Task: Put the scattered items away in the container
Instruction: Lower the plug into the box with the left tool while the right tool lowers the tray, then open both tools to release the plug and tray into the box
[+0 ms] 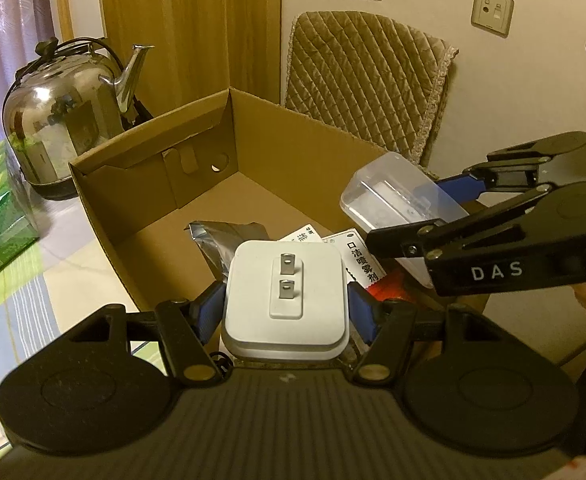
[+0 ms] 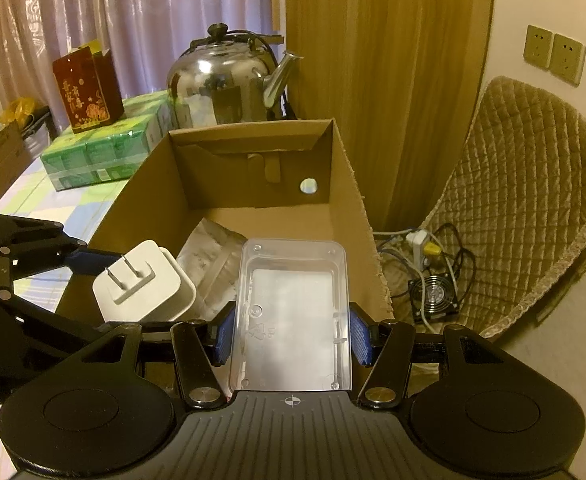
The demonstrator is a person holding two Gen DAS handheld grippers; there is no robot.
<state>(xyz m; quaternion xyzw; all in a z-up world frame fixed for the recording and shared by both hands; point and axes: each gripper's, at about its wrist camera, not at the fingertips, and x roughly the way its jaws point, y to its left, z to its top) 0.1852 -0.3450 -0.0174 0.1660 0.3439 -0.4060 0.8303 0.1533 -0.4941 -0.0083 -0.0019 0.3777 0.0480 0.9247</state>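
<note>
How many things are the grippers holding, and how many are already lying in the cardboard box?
Held in a gripper: 2, the white charger in the left gripper and the clear plastic tray in the right gripper.
Lying in the cardboard box: at least 3, a silver foil pouch and two printed white packets; something red is partly hidden.
Total: at least 5.

White plug adapter [image 1: 285, 300], prongs up, and clear plastic tray [image 2: 293, 316] held over open cardboard box [image 1: 253, 152].
</note>
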